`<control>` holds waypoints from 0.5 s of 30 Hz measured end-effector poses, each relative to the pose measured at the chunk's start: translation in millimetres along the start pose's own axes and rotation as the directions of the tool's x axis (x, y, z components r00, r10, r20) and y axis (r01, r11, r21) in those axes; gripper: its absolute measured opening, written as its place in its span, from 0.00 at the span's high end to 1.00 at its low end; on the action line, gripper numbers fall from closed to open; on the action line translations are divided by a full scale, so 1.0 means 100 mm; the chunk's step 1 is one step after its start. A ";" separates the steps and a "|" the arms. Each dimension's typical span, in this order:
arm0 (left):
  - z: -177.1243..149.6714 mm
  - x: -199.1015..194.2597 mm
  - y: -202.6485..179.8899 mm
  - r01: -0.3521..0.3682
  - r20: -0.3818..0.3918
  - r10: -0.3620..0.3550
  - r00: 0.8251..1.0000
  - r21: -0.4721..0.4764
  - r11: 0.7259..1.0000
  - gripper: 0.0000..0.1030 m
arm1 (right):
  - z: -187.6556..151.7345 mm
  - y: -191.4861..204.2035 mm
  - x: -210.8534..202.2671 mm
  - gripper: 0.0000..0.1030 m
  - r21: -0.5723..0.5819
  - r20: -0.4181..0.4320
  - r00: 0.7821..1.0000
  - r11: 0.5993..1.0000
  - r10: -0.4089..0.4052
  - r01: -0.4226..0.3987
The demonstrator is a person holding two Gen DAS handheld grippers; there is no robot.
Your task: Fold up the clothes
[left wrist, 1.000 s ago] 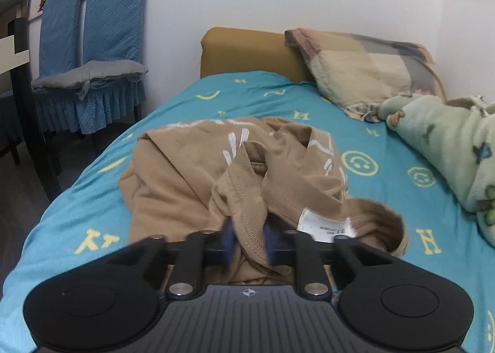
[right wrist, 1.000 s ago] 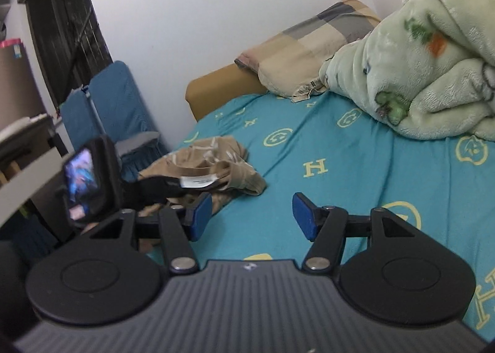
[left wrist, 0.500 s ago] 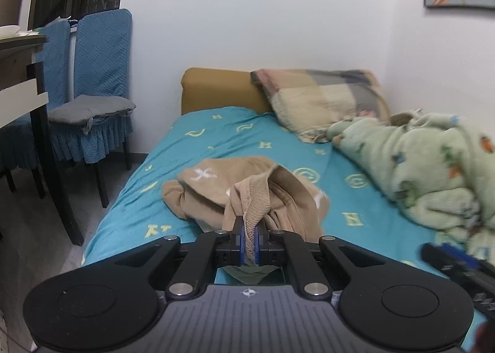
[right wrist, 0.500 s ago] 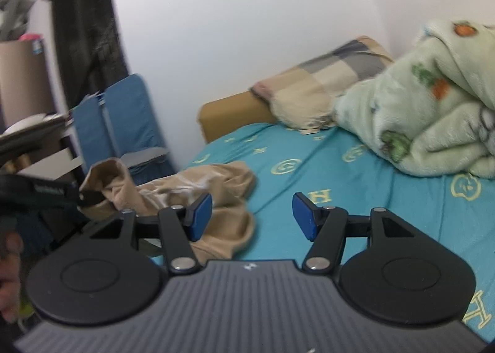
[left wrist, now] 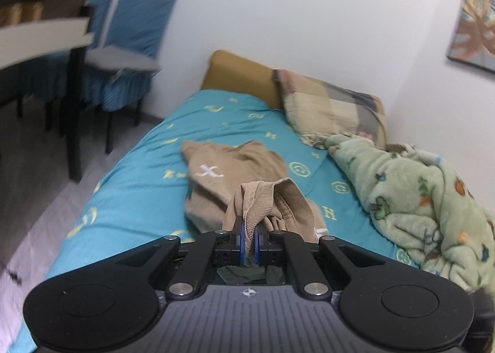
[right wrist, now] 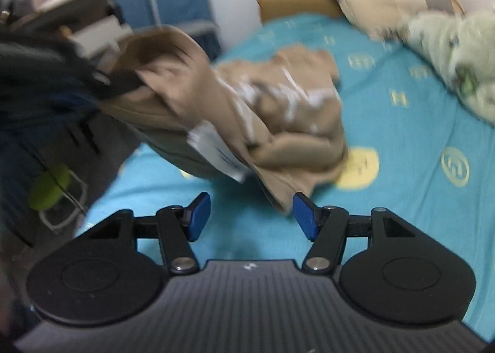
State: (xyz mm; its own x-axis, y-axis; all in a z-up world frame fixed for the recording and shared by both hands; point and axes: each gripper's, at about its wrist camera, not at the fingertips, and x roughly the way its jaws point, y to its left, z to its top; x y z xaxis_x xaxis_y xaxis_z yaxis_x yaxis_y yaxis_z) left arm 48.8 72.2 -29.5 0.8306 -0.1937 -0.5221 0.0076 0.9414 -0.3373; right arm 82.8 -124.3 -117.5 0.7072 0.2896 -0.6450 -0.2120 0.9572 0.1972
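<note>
Left tool [left wrist: 247, 240], clamped on the ribbed hem of the crumpled tan cotton shirt [left wrist: 235, 179], has raised it off the teal patterned bed [left wrist: 139, 186] since a second ago; right tool [right wrist: 250, 217], wide, has closed in beneath the hanging edge—likely second grip before spreading.

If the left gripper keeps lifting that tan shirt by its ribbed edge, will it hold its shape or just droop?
Probably droop: the tan shirt already sags in loose folds from the left gripper. It likely drags rather than slides cleanly, since the rest lies bunched on the teal bedsheet.
</note>
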 end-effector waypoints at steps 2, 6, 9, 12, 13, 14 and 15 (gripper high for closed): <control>0.03 0.01 0.07 -0.001 -0.011 0.001 1.000 -0.032 0.999 0.95 | -0.02 -0.08 0.12 0.40 0.030 0.027 0.999 0.999 -0.021 0.020; 0.01 0.04 0.09 -0.008 -0.006 0.008 1.000 -0.019 1.000 0.95 | -0.07 -0.44 0.32 0.40 0.114 0.073 0.992 0.989 -0.099 0.090; 0.01 0.12 0.11 0.006 -0.015 -0.007 1.000 -0.055 0.998 0.95 | -0.14 -0.76 0.42 0.39 0.205 0.062 0.982 0.965 -0.176 0.161; 0.04 0.23 0.13 0.040 -0.024 -0.042 0.999 -0.060 0.997 0.94 | -0.13 -0.98 0.35 0.40 0.268 0.126 0.951 0.933 -0.281 0.240; 0.04 0.27 0.13 0.047 -0.031 -0.048 0.998 -0.058 0.997 0.94 | -0.09 -1.01 0.28 0.40 0.287 0.163 0.932 0.919 -0.324 0.270; 0.03 0.33 0.13 0.049 -0.046 -0.051 0.998 -0.057 0.997 0.94 | -0.03 -1.04 0.19 0.38 0.307 0.202 0.909 0.905 -0.364 0.294; 0.01 0.38 0.13 0.051 -0.061 -0.055 0.997 -0.056 0.997 0.94 | 0.04 -1.06 0.07 0.38 0.325 0.246 0.885 0.894 -0.395 0.308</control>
State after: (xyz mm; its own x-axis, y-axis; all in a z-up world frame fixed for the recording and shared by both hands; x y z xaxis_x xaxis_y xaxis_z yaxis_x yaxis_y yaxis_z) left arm 81.3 77.1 -53.1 0.7931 -0.2616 -0.5500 0.0190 0.9133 -0.4069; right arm 113.2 -223.2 -140.0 0.8758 -0.1220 -0.4670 0.2477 0.9440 0.2180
